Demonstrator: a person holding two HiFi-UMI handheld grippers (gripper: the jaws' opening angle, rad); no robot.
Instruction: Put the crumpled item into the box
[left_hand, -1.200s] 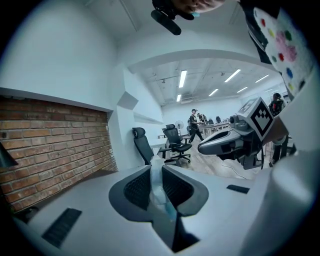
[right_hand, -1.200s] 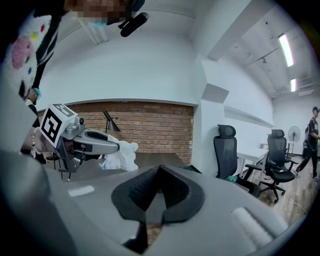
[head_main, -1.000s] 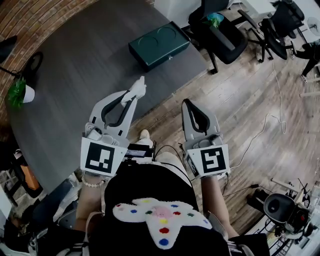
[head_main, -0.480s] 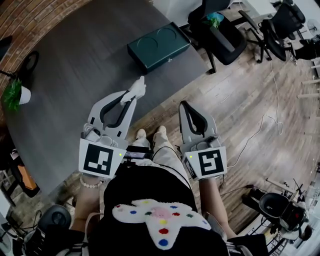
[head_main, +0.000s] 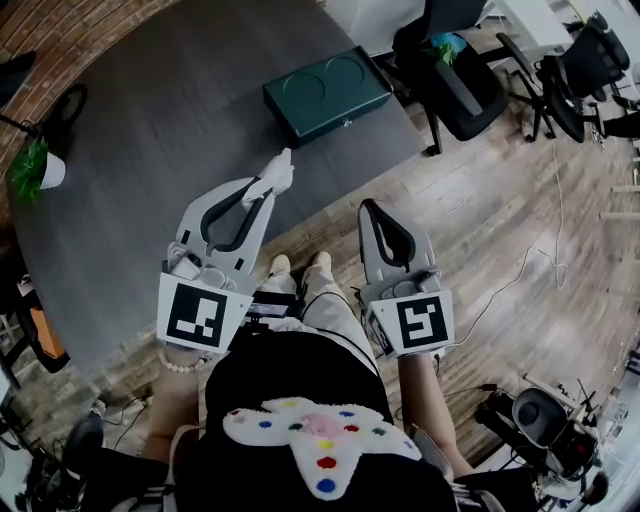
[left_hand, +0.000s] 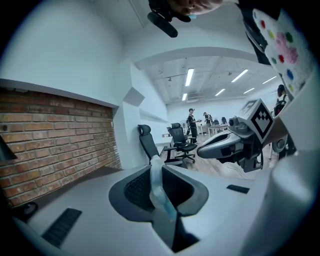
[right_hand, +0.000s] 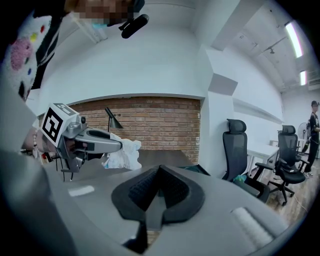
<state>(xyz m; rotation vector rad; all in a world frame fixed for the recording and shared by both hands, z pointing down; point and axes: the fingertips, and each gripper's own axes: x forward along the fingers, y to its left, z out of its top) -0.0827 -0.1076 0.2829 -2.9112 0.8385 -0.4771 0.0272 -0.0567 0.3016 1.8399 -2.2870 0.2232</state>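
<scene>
Holding the crumpled item (head_main: 279, 175) pinched in my left tongs (head_main: 270, 192), short of the box (head_main: 326, 92); its lid looks shut, so my closed, empty right tongs (head_main: 373, 212) probably lift it first.

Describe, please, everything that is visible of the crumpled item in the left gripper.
The crumpled item is a small white wad, thin and wrinkled like tissue or soft plastic film, with faint bluish shadows. The left gripper pinches it between its jaws near their tips, and a ragged bunch sticks out beyond them. It hangs in the air, seen against the dark table, short of the green box. Nothing else touches it.
</scene>
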